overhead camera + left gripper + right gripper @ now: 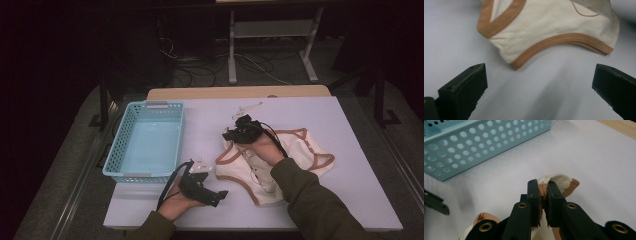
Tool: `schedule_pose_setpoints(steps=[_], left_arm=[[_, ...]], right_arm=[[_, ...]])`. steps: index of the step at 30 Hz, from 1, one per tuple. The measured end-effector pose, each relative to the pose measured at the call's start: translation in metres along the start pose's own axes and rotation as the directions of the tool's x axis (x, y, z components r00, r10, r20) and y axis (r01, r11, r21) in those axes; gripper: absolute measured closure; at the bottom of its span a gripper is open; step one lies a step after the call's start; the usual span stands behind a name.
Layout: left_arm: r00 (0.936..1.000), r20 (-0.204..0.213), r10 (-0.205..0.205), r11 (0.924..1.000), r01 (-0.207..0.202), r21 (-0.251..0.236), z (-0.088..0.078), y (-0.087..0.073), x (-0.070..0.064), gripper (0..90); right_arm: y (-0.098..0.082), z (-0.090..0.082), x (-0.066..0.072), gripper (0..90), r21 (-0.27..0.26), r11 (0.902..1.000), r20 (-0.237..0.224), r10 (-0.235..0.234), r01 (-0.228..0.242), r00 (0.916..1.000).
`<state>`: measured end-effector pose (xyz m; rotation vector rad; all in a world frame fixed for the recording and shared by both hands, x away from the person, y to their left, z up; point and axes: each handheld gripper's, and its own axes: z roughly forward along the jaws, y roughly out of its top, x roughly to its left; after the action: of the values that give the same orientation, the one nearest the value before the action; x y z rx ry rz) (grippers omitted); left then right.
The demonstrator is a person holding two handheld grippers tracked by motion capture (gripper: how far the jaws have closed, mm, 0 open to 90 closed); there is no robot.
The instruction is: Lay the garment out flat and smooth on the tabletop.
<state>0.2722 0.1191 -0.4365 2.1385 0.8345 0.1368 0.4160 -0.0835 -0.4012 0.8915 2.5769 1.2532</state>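
Note:
A cream baby garment with tan trim [300, 150] lies on the white table right of centre. My right gripper [231, 135] [543, 188] is shut on a trimmed corner of the garment [560, 182], where a snap button shows, and holds it just above the table. My left gripper [220, 195] [539, 82] rests low near the front edge with its jaws wide open and nothing between them. In the left gripper view, the garment's [554, 27] curved tan hem lies just beyond the jaws.
A light blue perforated basket [127, 145] [481, 147] stands empty at the table's left. The table's far wooden edge [240, 92] runs behind. Beyond it the floor holds cables and a white stand [272, 30].

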Motion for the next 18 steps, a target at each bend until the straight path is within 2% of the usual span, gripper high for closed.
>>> schedule_pose_setpoints(steps=[10,18], left_arm=[[1.0,-0.001,0.003,1.0,-0.003,0.001,0.0,0.0,0.0,0.0],[1.0,0.003,0.002,1.0,-0.002,-0.002,-0.001,0.0,0.001,0.0]], right_arm=[[0.016,0.013,-0.015,82.0,-0.004,0.9999,0.05,0.014,-0.013,0.9986],[0.033,0.028,-0.027,82.0,0.002,0.9997,0.109,0.025,-0.025,0.9938]])
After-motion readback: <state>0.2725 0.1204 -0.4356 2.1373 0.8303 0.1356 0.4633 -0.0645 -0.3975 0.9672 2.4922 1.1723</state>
